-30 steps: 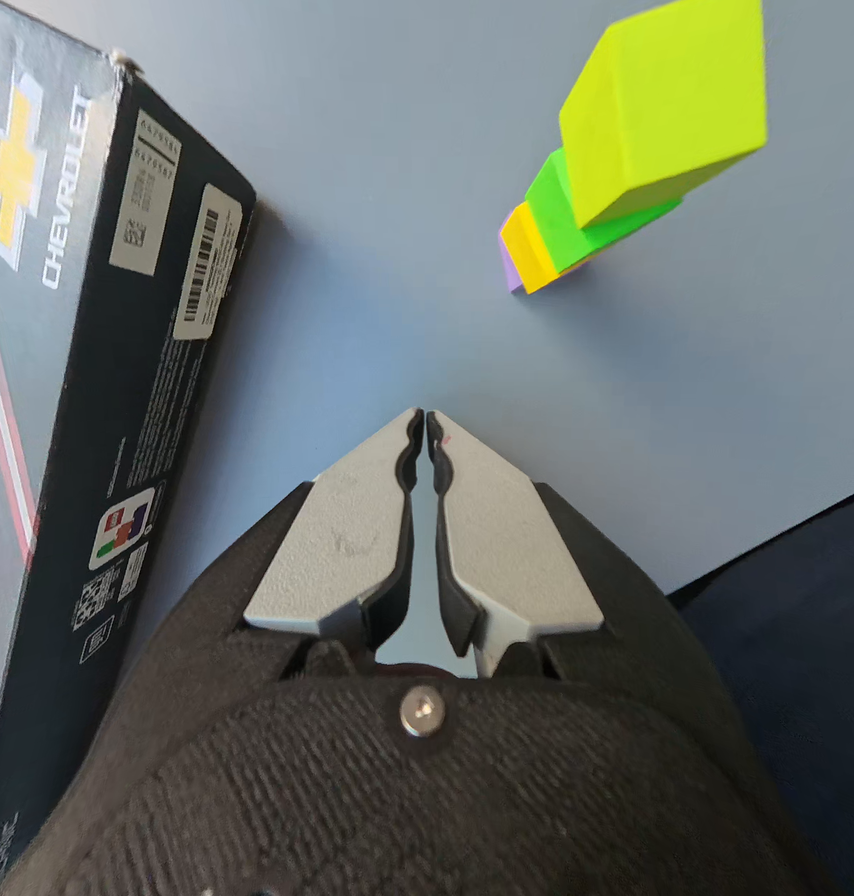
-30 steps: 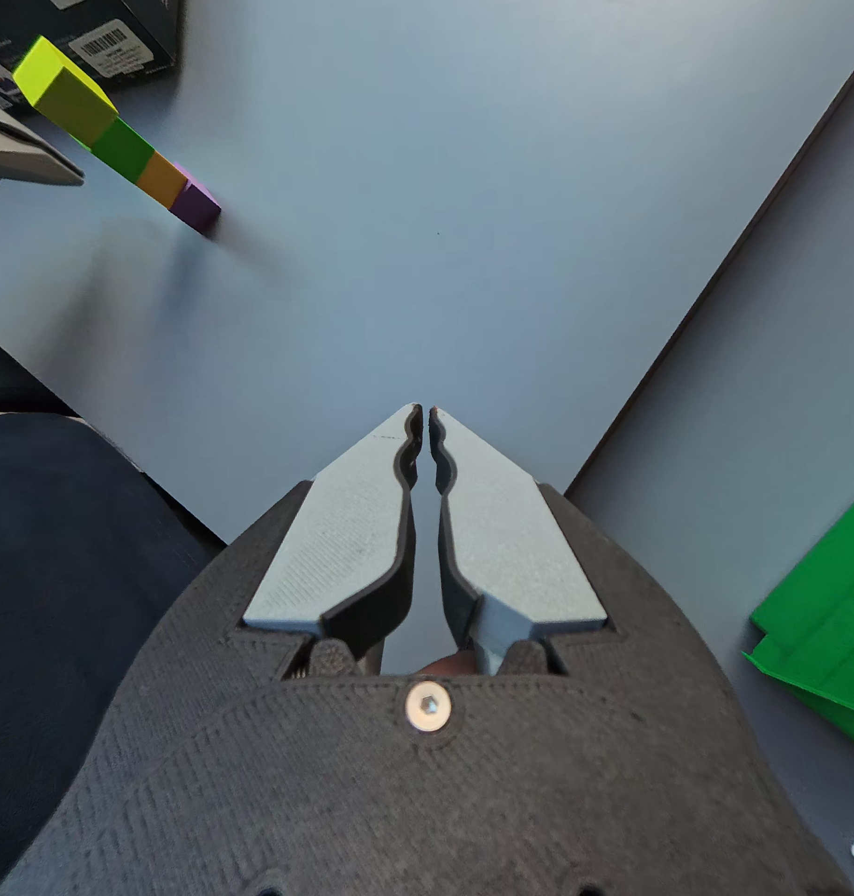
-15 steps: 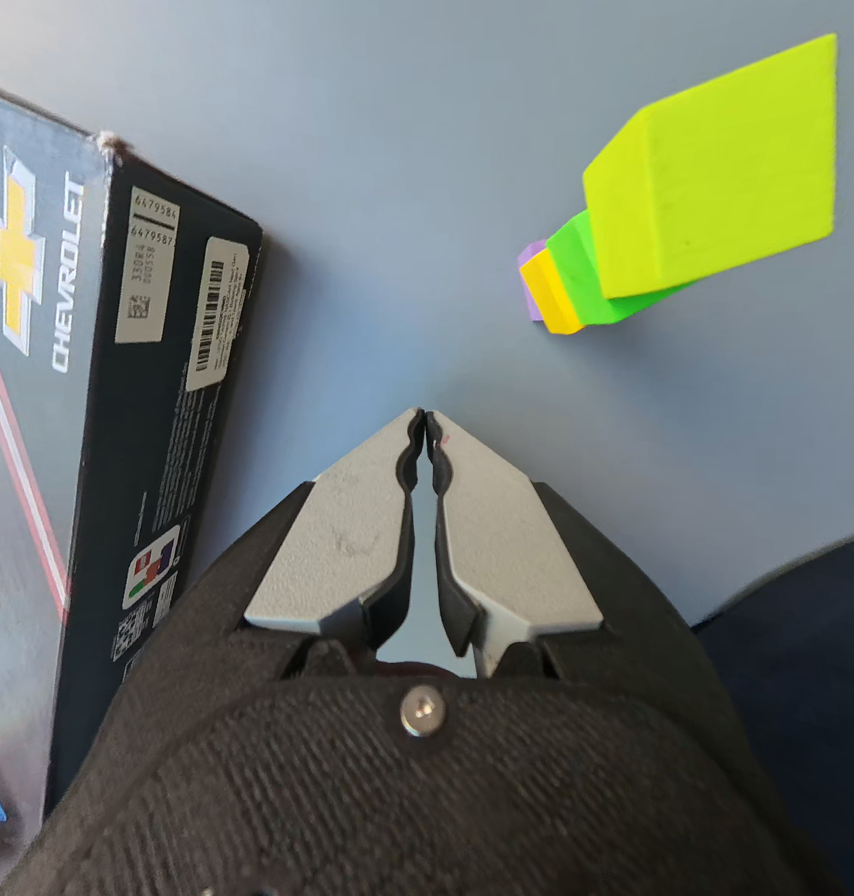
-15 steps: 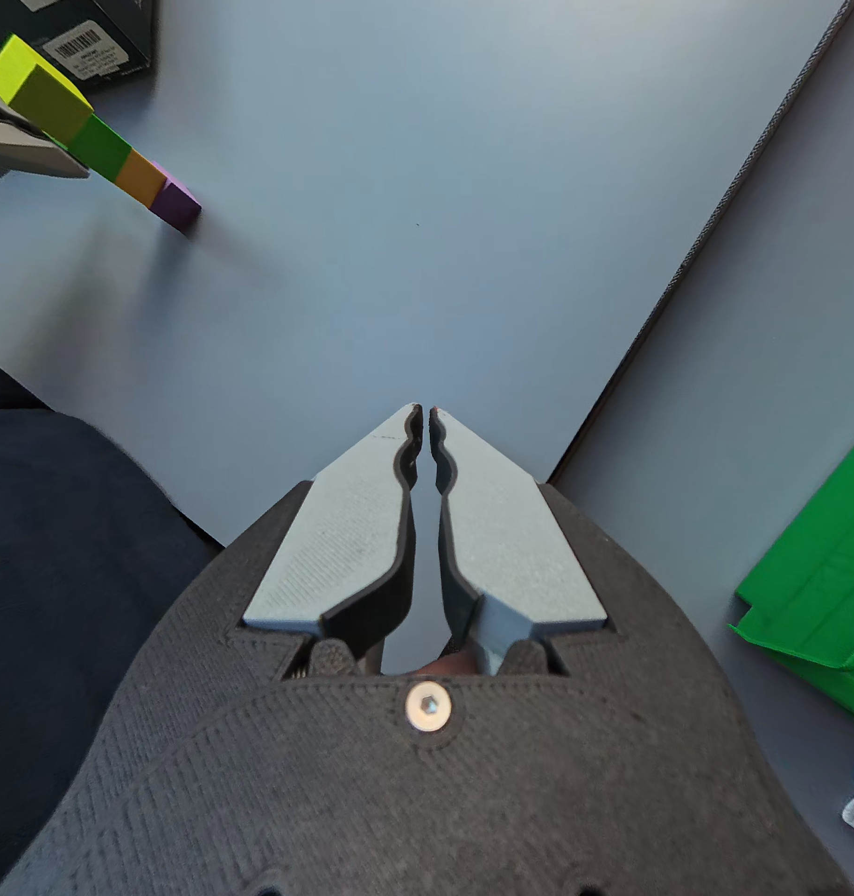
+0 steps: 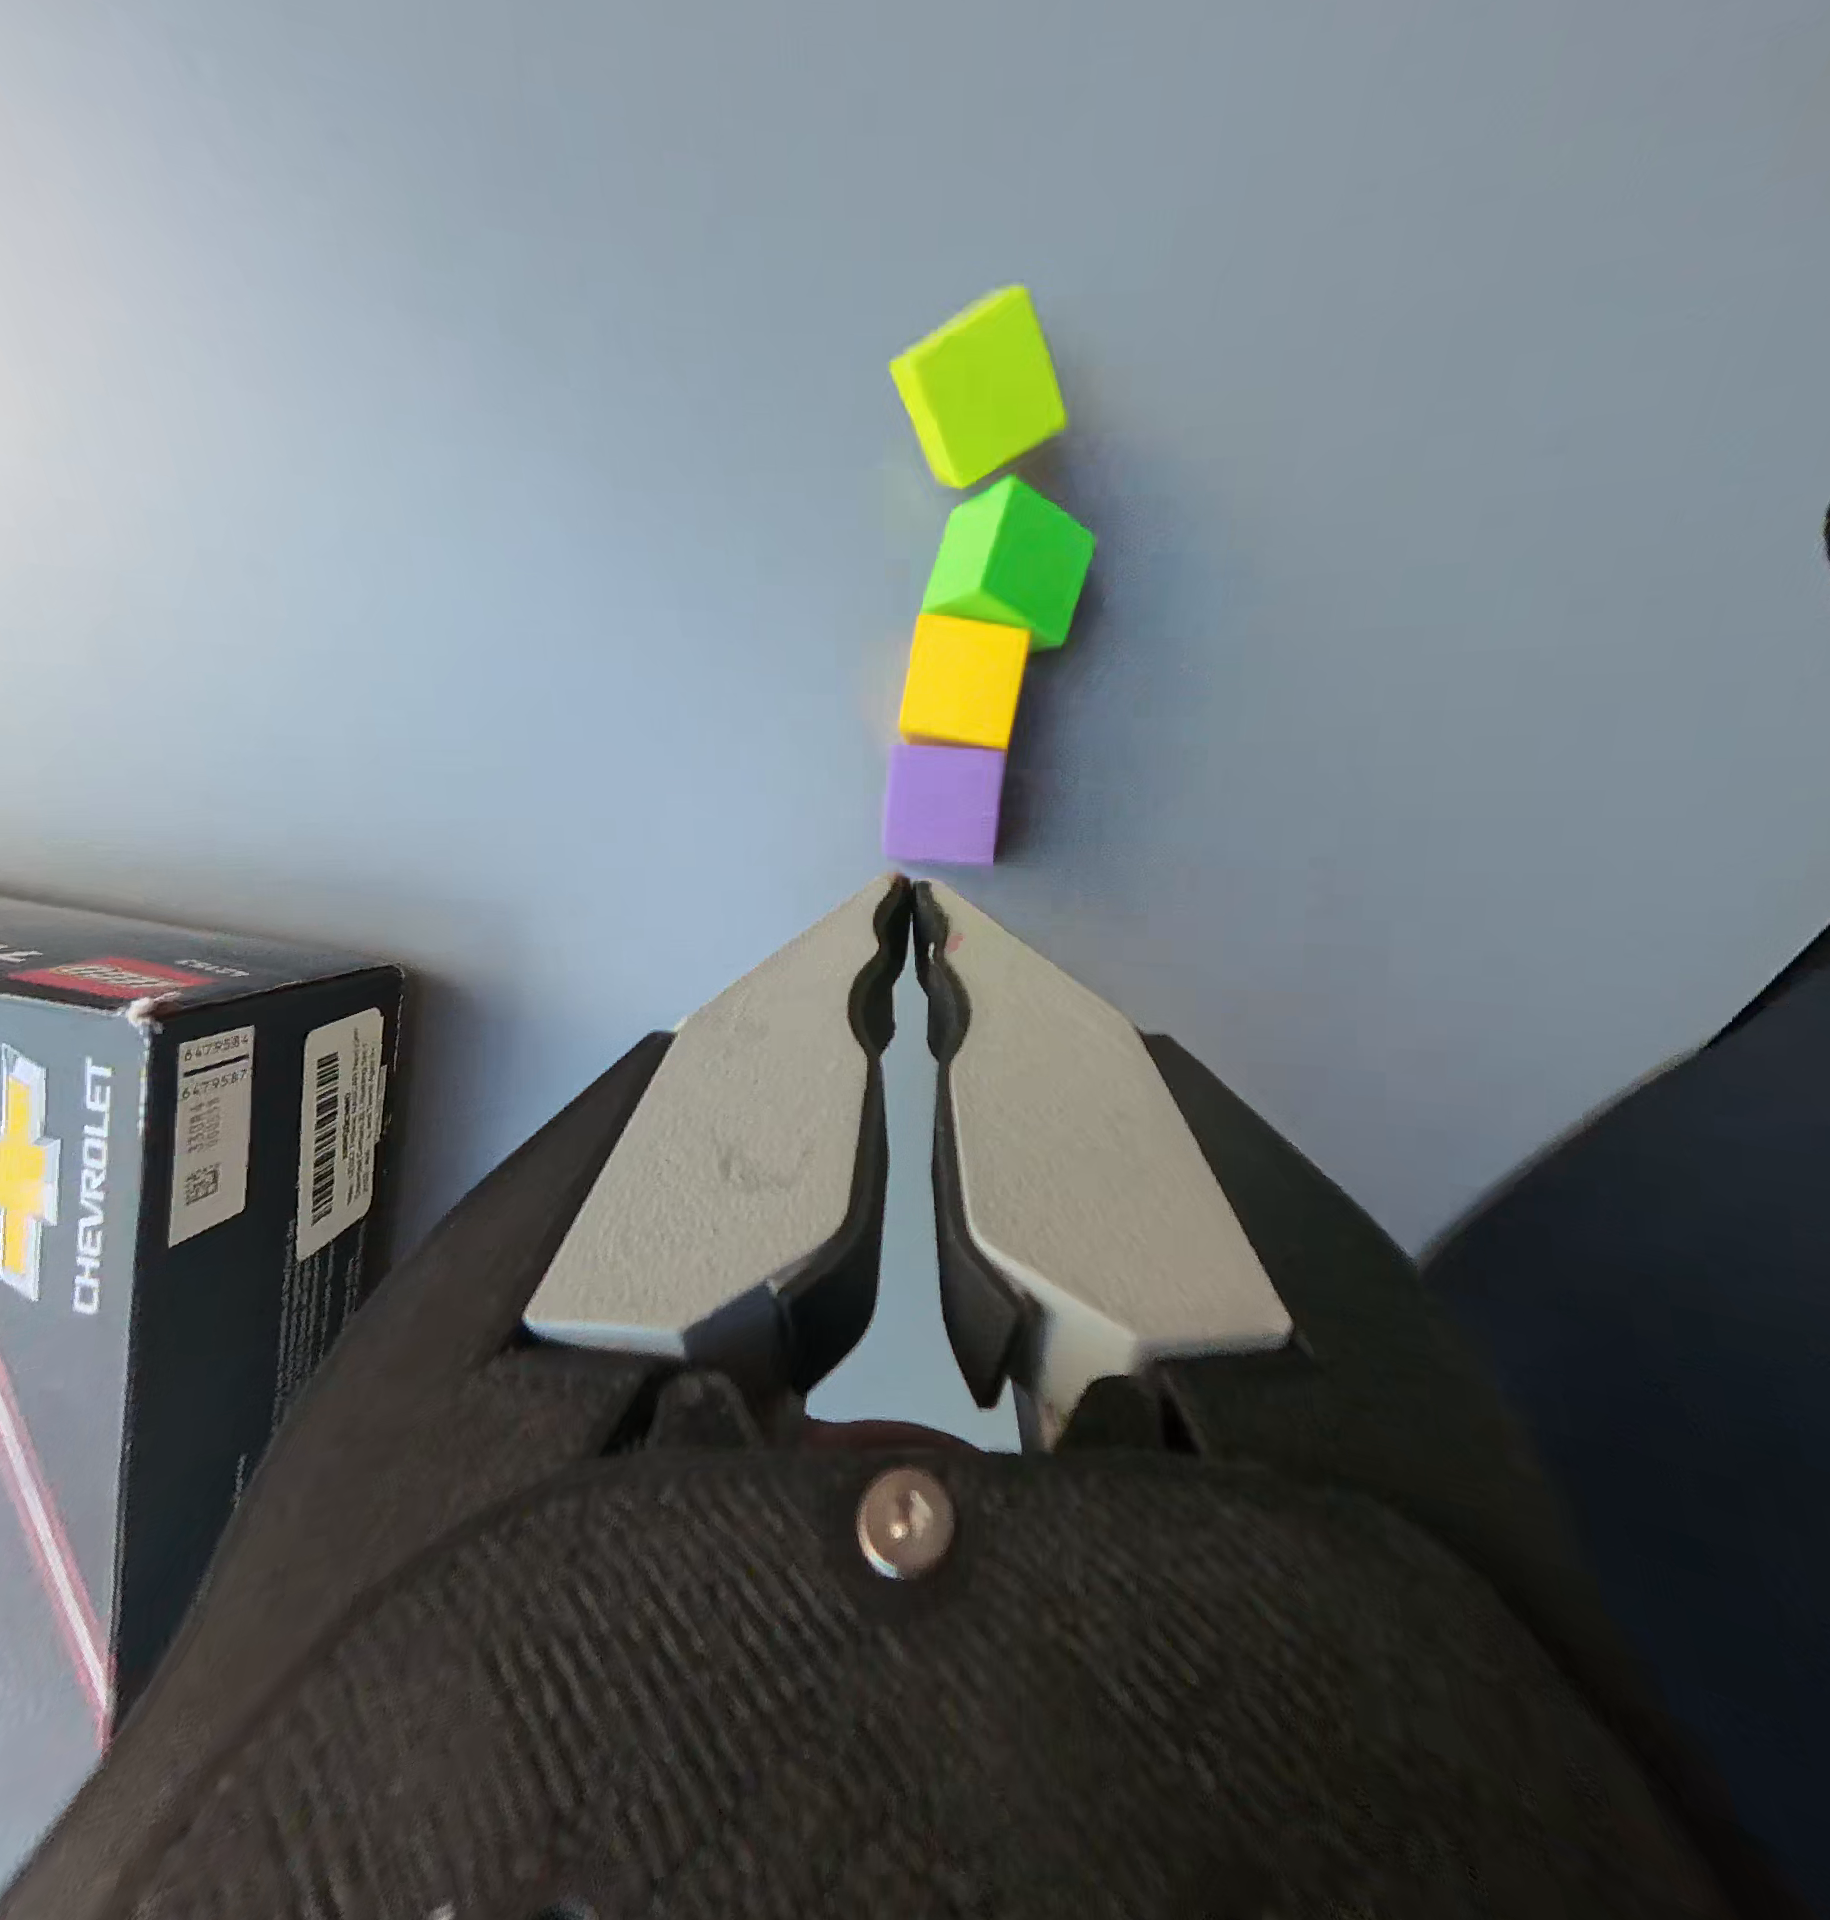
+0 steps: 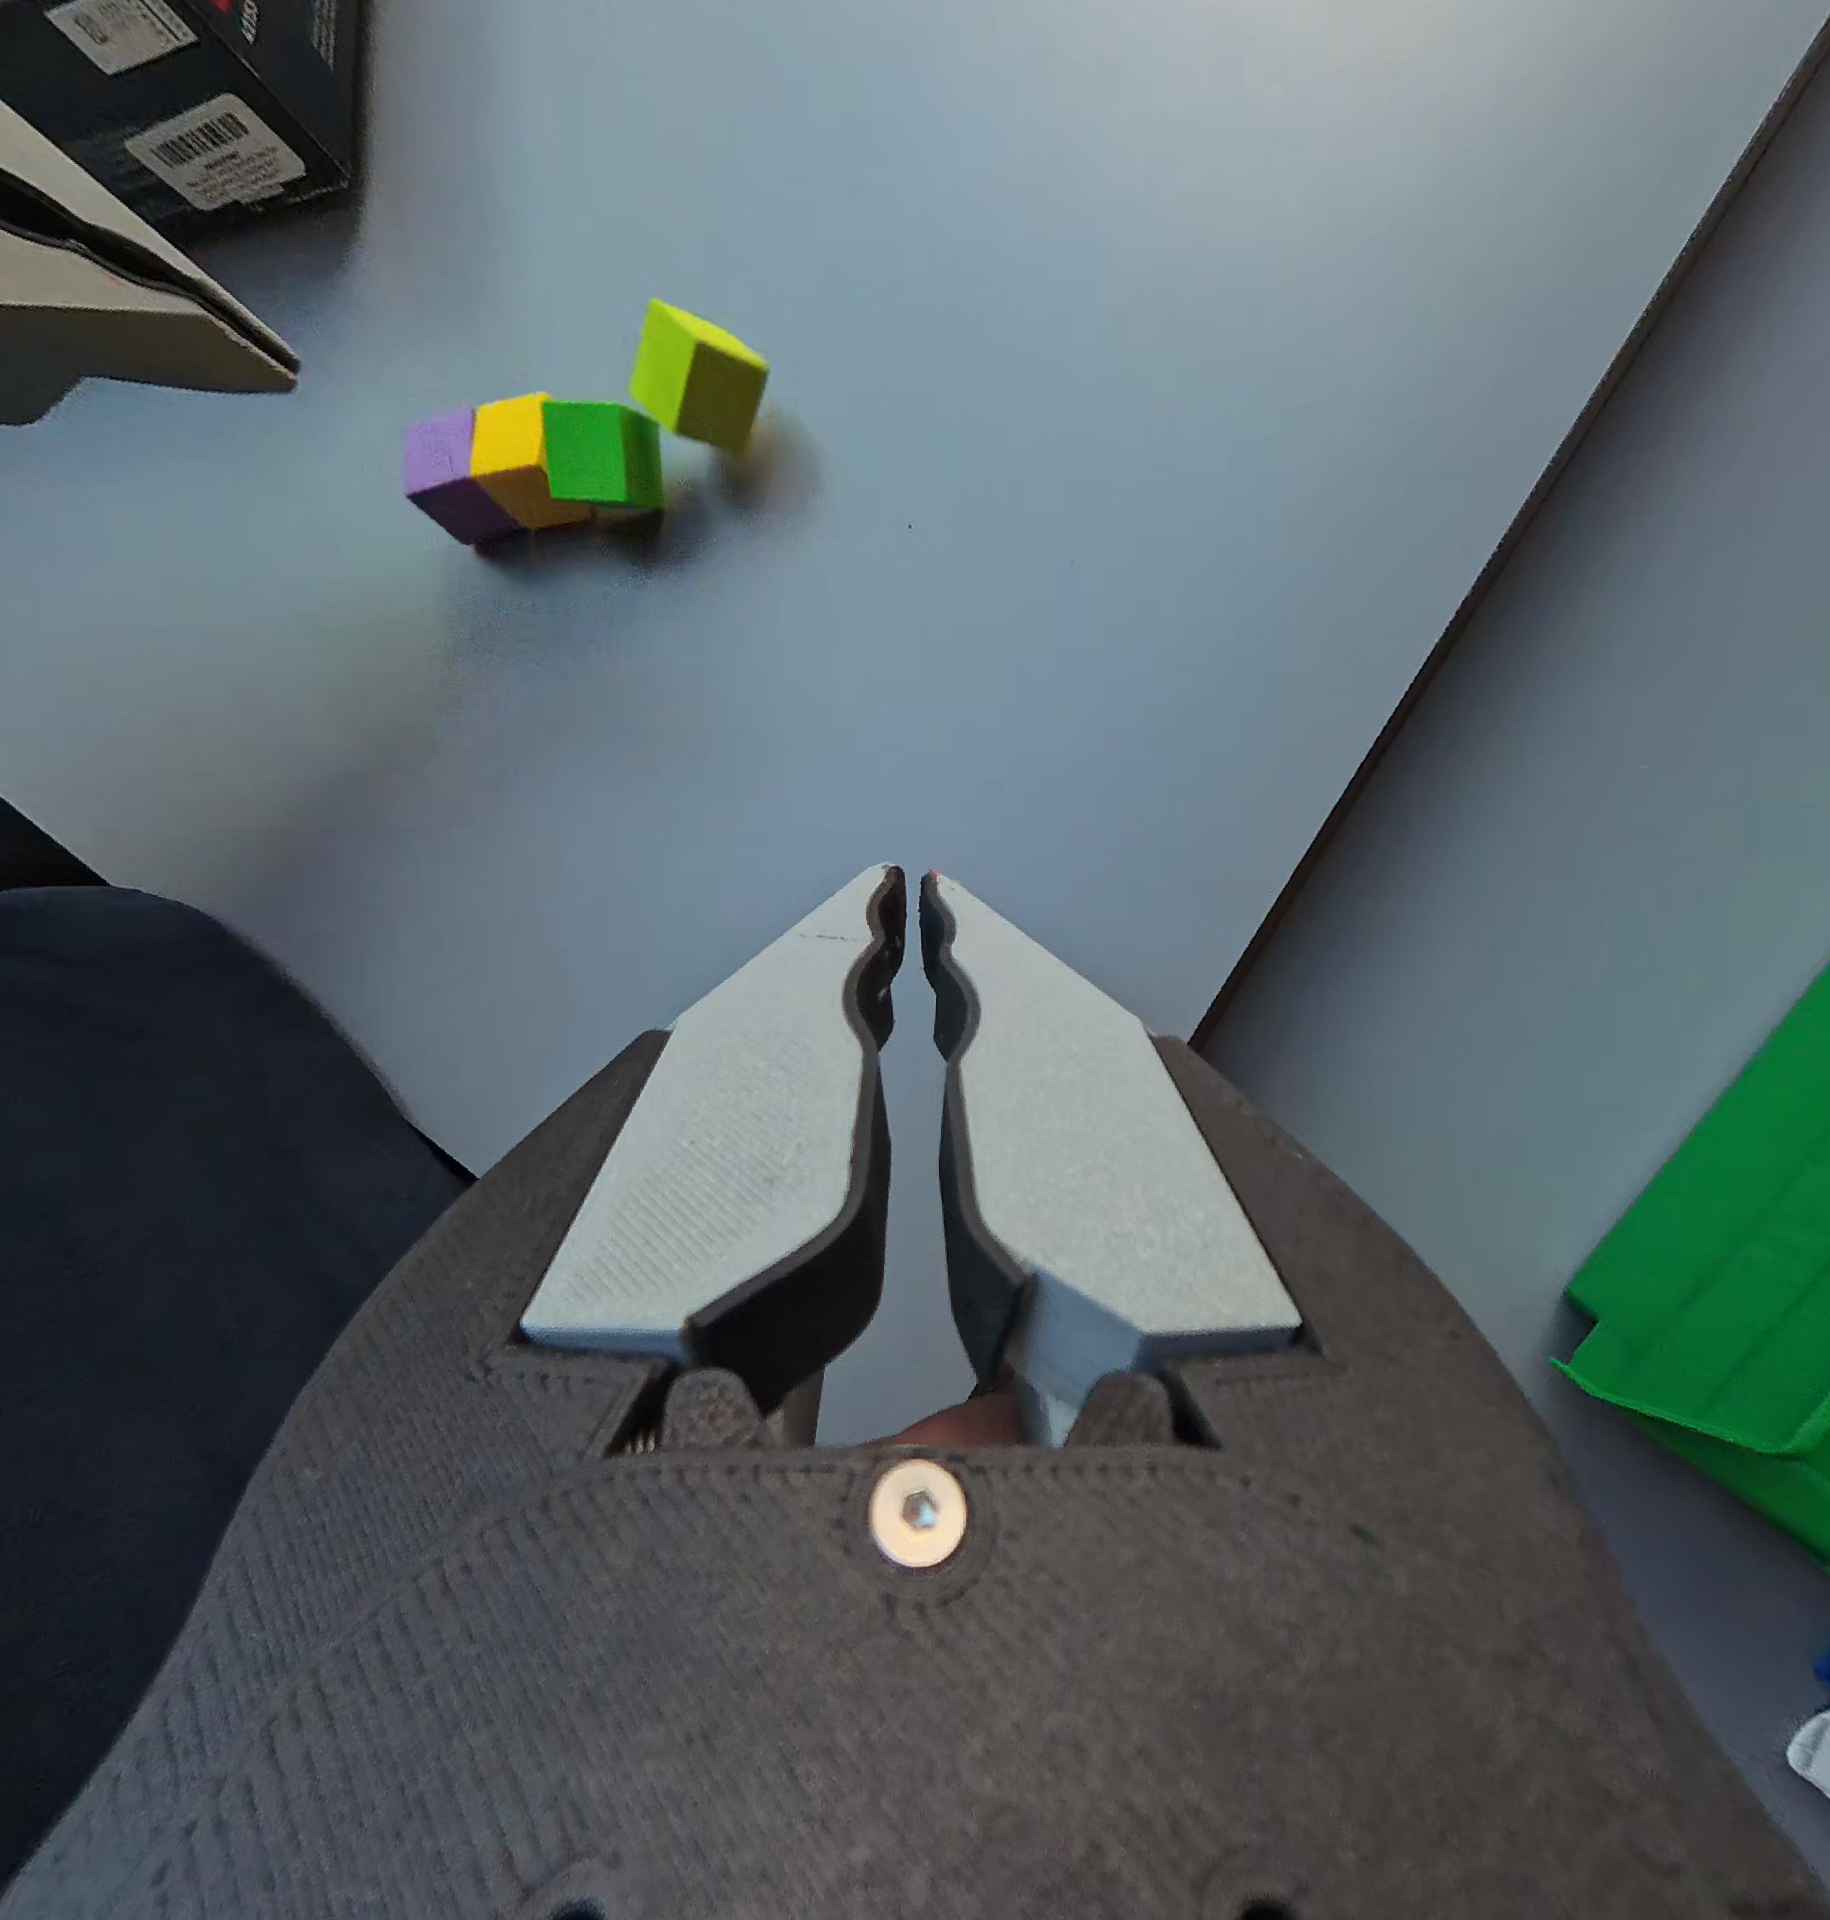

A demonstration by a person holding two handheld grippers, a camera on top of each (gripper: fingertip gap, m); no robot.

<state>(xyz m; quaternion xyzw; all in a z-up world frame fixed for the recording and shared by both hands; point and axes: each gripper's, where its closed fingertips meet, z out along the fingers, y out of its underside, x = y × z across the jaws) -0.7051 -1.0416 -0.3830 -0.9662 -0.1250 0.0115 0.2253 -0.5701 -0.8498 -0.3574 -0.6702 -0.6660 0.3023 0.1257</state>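
Four small cubes lie in a row on the blue-grey table (image 5: 475, 520): purple (image 5: 942, 802), yellow (image 5: 963, 694), green (image 5: 1010, 561) and lime (image 5: 978, 384). The lime cube lies a little apart from the rest and is tilted. My left gripper (image 5: 909, 885) is shut and holds nothing; its tips are just short of the purple cube. In the right wrist view the cubes lie at the upper left: purple (image 6: 441, 468), yellow (image 6: 511, 452), green (image 6: 599, 457) and lime (image 6: 698, 376). The left gripper (image 6: 111, 312) is beside them. My right gripper (image 6: 909, 878) is shut and empty, well away from the cubes.
A dark printed cardboard box (image 5: 163, 1195) stands left of the left gripper and shows in the right wrist view (image 6: 215, 114). A green folded thing (image 6: 1763, 1247) lies beyond the table's dark edge (image 6: 1513, 540). Dark navy cloth (image 6: 111, 1143) is at the near side. About 25 cm separates my left fingertips from my right.
The four cubes stood stacked as a tower before; now they lie toppled in a row, the lime one split off. The left gripper has swung to point at the purple cube. Both grippers stayed shut.
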